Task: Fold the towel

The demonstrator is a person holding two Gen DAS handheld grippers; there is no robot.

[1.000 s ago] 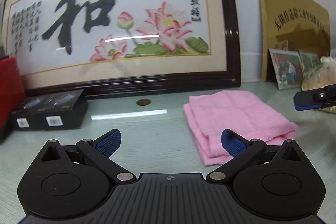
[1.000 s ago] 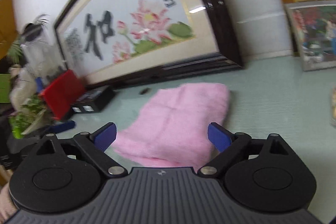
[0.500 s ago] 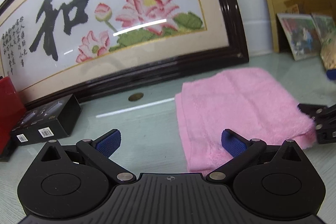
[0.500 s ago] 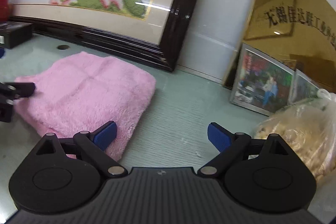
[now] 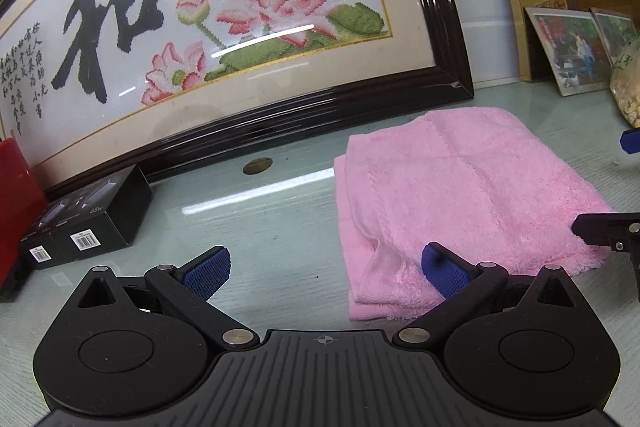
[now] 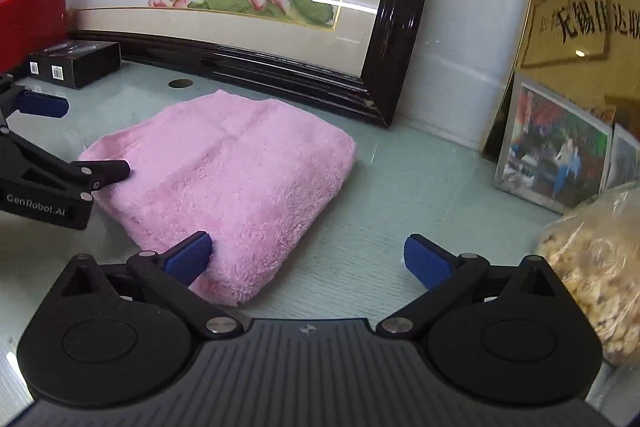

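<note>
left tool point(image 5: 326, 269) jaws apart | right pad on folded pink towel point(image 5: 460, 187)

Pink towel point(image 5: 460, 187), black box point(image 5: 86, 227) (white labels), red case point(image 5: 14, 183)

A fluffy, matt pink cloth towel point(image 5: 460, 195) is seen on a glossy glass tabletop point(image 5: 260, 219). At 12 o'clock, a lacquered dark wood frame point(image 5: 304, 107) is glazed, reflective.

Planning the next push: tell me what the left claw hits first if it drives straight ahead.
Probably the pink towel: the open left claw has one fingertip already at its near edge. Along the centreline, bare table, then the framed picture; depth is uncertain.
</note>
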